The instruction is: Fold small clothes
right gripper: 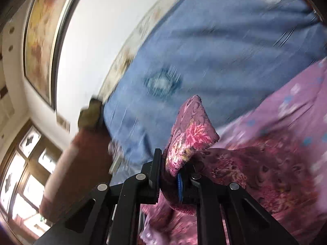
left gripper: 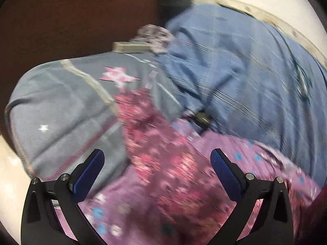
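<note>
My right gripper pinches the maroon floral garment; my left gripper jaws gape wide, right above its free part.

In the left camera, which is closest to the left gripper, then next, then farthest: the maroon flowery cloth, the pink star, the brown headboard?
1. Maroon flowery cloth, right between the gripper's fingers.
2. Pink star, farther up, left.
3. Brown headboard, at the top left.

Both views are motion-blurred. Ahead of the left gripper, the print on the maroon floral garment cannot be resolved. In the right wrist view, the right gripper conceals the garment's clamped edge; the lower frame edge crops both grippers.
</note>
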Available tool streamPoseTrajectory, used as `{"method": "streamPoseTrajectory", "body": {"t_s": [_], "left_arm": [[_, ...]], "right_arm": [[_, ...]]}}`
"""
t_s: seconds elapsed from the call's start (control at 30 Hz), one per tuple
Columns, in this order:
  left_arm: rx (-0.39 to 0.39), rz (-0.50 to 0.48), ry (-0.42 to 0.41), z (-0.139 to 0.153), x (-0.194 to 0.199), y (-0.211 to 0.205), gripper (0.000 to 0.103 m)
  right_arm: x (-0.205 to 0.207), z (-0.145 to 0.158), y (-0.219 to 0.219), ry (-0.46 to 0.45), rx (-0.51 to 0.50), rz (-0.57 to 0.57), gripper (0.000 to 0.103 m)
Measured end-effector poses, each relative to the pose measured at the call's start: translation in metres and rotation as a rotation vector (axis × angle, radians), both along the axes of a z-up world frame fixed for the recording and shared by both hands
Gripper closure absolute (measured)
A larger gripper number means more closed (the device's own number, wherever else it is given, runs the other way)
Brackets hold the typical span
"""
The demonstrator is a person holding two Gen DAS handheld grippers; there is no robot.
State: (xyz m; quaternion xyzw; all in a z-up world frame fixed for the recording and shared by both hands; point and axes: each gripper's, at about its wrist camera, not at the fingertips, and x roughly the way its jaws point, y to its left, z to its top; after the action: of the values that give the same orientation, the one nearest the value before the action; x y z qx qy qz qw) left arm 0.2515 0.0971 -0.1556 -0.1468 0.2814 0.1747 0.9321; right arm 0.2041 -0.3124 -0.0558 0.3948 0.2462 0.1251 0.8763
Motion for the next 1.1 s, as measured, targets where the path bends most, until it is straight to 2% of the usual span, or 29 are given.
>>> {"method": "streamPoseTrajectory", "body": {"t_s": [0.1, 0.17, 0.2, 0.23, 0.3, 0.33, 0.37, 0.43, 0.5, 0.57, 0.63, 0.77, 0.87, 0.97, 1.0, 1.1], "left_arm": [[-0.003, 0.060, 0.002, 0.001, -0.002, 0.023, 0.000], [0.001, 0.086, 0.016, -0.001, -0.001, 0.033, 0.000], [0.002, 0.096, 0.022, -0.001, -0.001, 0.038, 0.000], [0.002, 0.106, 0.027, -0.002, 0.000, 0.044, 0.000], [0.000, 0.122, 0.035, -0.002, 0.000, 0.051, 0.000], [-0.003, 0.131, 0.037, -0.002, 0.000, 0.054, 0.000], [-0.011, 0.140, 0.036, -0.002, -0.001, 0.060, 0.000], [-0.025, 0.155, 0.034, -0.001, -0.001, 0.065, 0.000], [-0.042, 0.170, 0.033, -0.002, -0.002, 0.072, 0.000], [-0.069, 0.176, 0.044, -0.004, -0.002, 0.075, 0.000], [-0.090, 0.169, 0.062, -0.007, -0.001, 0.076, 0.000], [-0.079, 0.184, 0.073, -0.009, -0.002, 0.071, 0.000], [-0.061, 0.172, 0.073, -0.010, -0.002, 0.067, 0.000], [-0.034, 0.157, 0.070, -0.009, -0.002, 0.063, 0.000], [-0.028, 0.157, 0.067, -0.008, -0.002, 0.063, 0.000], [-0.037, 0.159, 0.045, -0.004, -0.001, 0.063, 0.000]], "right_arm": [[0.021, -0.037, 0.057, 0.079, 0.024, 0.070, 0.087], [0.036, -0.067, 0.096, 0.152, 0.006, 0.119, 0.086], [0.040, -0.081, 0.105, 0.185, -0.003, 0.138, 0.083], [0.046, -0.093, 0.118, 0.224, -0.009, 0.158, 0.078], [0.056, -0.119, 0.141, 0.313, 0.003, 0.232, 0.047], [0.058, -0.124, 0.148, 0.341, 0.010, 0.265, 0.045], [0.057, -0.125, 0.151, 0.347, 0.012, 0.297, 0.045], [0.045, -0.113, 0.150, 0.288, -0.021, 0.314, 0.044], [0.035, -0.094, 0.136, 0.207, -0.089, 0.288, 0.041], [0.018, -0.080, 0.120, 0.173, -0.172, 0.244, 0.041], [0.009, -0.080, 0.108, 0.183, -0.221, 0.217, 0.043], [0.011, -0.100, 0.109, 0.232, -0.222, 0.251, 0.049], [0.019, -0.113, 0.134, 0.312, -0.332, 0.301, 0.049], [0.037, -0.116, 0.127, 0.353, -0.393, 0.292, 0.049], [0.041, -0.115, 0.115, 0.371, -0.385, 0.269, 0.049], [0.048, -0.101, 0.054, 0.399, -0.391, 0.091, 0.046]]}}
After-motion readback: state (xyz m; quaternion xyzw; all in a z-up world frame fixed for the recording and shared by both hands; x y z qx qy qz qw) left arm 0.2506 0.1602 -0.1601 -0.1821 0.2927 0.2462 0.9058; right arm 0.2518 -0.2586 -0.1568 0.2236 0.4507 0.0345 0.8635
